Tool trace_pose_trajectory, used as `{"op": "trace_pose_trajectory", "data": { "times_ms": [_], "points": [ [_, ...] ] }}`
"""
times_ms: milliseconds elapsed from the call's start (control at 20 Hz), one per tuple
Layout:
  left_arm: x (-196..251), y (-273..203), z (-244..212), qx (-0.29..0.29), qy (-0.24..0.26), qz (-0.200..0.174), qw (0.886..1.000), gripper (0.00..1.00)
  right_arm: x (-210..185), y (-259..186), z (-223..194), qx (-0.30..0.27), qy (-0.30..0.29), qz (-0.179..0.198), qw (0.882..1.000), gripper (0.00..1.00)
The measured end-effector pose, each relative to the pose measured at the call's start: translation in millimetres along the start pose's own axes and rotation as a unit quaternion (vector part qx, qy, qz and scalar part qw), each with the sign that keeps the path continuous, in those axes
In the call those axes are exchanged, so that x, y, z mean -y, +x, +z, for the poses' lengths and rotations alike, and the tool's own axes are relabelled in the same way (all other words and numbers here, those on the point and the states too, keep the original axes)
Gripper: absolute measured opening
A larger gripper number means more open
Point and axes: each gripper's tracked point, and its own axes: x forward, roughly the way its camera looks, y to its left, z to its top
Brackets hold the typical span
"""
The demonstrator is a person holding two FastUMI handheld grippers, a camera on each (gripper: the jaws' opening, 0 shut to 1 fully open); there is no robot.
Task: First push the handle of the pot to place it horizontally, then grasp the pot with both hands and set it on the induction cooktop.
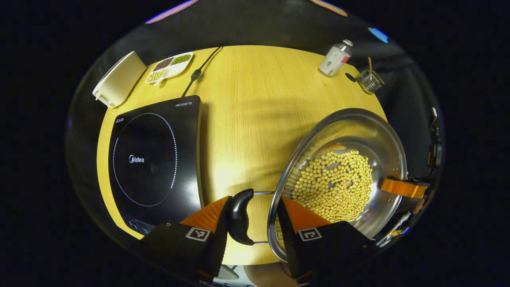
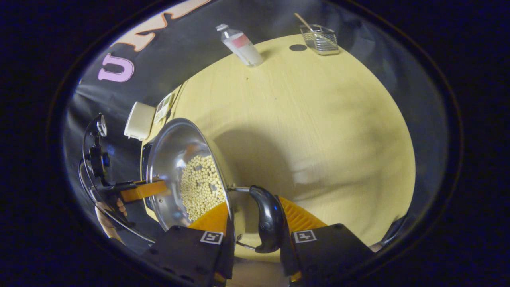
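where the left gripper (image 1: 259,217) reaches in its own view, its two fingers stand a little apart, one behind the black side handle (image 1: 240,215) and the other over the rim and inside the pot (image 1: 338,175), so the handle and rim sit between them; whether both press is not clear. in the right gripper view the right gripper (image 2: 255,223) has its fingers astride the opposite black handle (image 2: 270,218) and the pot (image 2: 187,171) rim in the same way, one finger inside the bowl, one outside the handle, and firm contact cannot be told there either. the steel pot, holding a heap of pale soybeans (image 1: 336,185), tilts in both views and lies over the right part of the wooden surface (image 1: 255,103), well apart from the induction cooktop (image 1: 155,159), which lies flat at the left. in the right gripper view the far gripper and a hand (image 2: 107,217) show past the pot. at the surface's far edge stand a white box (image 1: 119,79), a divided dish of beans (image 1: 169,67), a bottle (image 1: 335,58) and a wire basket (image 1: 369,79); a black cord (image 1: 197,71) runs from the cooktop.
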Motion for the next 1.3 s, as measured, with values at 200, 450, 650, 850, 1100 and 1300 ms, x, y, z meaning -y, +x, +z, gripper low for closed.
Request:
{"op": "trace_pose_trajectory", "data": {
  "times_ms": [200,450,650,850,1100,1300],
  "points": [
    [-12,-11,-8,-0.001,0.031,-0.020,0.999,0.65,-9,-10,-23,0.016,0.029,-0.014,0.999,0.49],
    [-54,-26,-15,-0.008,0.077,-0.039,0.996,0.66,-53,-15,-61,0.043,0.067,-0.036,0.996,0.49],
    [-102,-39,-17,-0.010,0.105,-0.044,0.993,0.67,-101,-3,-88,0.047,0.089,-0.035,0.994,0.49],
    [-145,-45,-18,-0.003,0.115,-0.049,0.992,0.65,-144,10,-103,0.051,0.092,-0.038,0.994,0.43],
    [-195,-50,-14,0.014,0.115,-0.050,0.992,0.65,-193,25,-109,0.065,0.084,-0.042,0.993,0.43],
    [-232,-55,-7,0.026,0.114,-0.043,0.992,0.65,-229,40,-106,0.069,0.076,-0.040,0.994,0.43]
  ]
}}
